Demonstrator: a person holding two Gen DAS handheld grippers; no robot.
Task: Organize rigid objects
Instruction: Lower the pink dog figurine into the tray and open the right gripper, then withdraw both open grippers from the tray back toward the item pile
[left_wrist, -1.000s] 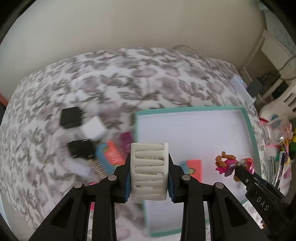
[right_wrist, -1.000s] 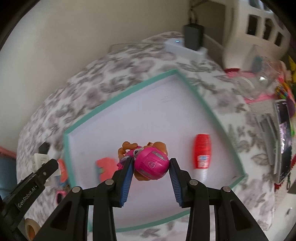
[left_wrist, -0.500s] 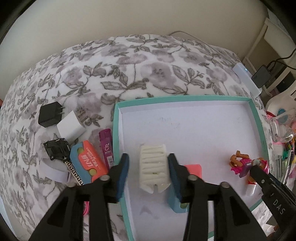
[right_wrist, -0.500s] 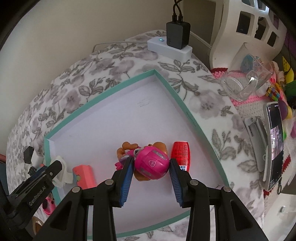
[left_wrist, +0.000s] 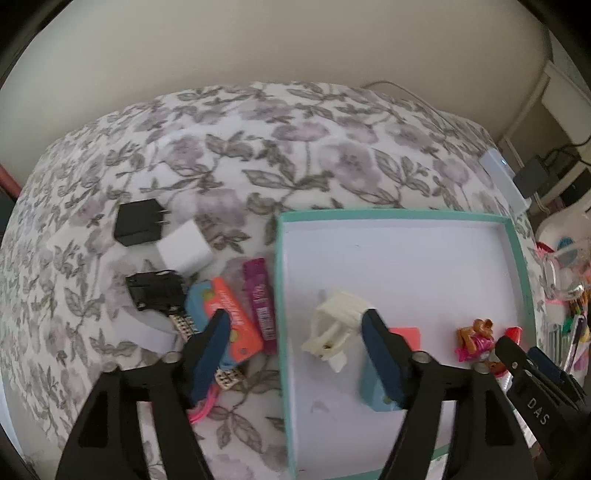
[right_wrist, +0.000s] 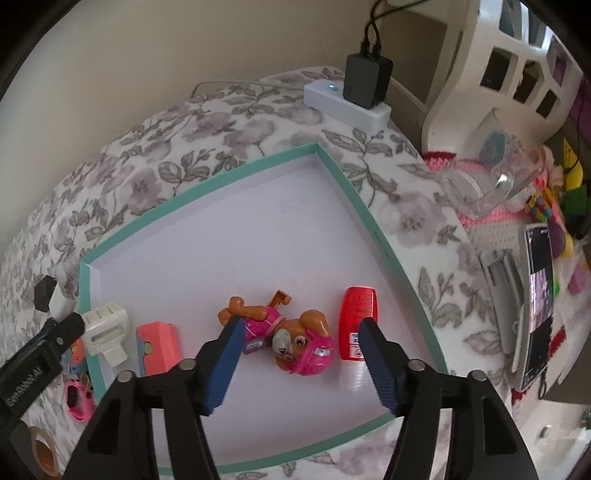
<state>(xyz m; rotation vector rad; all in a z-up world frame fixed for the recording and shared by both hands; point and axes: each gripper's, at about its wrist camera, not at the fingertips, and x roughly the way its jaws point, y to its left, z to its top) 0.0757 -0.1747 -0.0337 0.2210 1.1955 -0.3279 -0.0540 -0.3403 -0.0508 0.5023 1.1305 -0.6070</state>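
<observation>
Jaws of both hand-held grippers opening, white clip (left_wrist: 338, 325) and toy dog (right_wrist: 291, 338) released

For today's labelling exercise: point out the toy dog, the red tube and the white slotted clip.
toy dog (right_wrist: 306, 343): right wrist view, on its head.
red tube (right_wrist: 359, 306): right wrist view, on its red body.
white slotted clip (left_wrist: 341, 314): left wrist view, on its ribbed side.

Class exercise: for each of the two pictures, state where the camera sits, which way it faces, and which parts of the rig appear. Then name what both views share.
Left wrist: sits on the left hand-held gripper, faces steeply down at the tray's left edge and white ribbed clip; jaws opening, pads clear of the clip.
Right wrist: sits on the right hand-held gripper, faces down over the toy pup; jaws opening, pup released.
Shared: tray, clip, pup, each other's gripper.
</observation>
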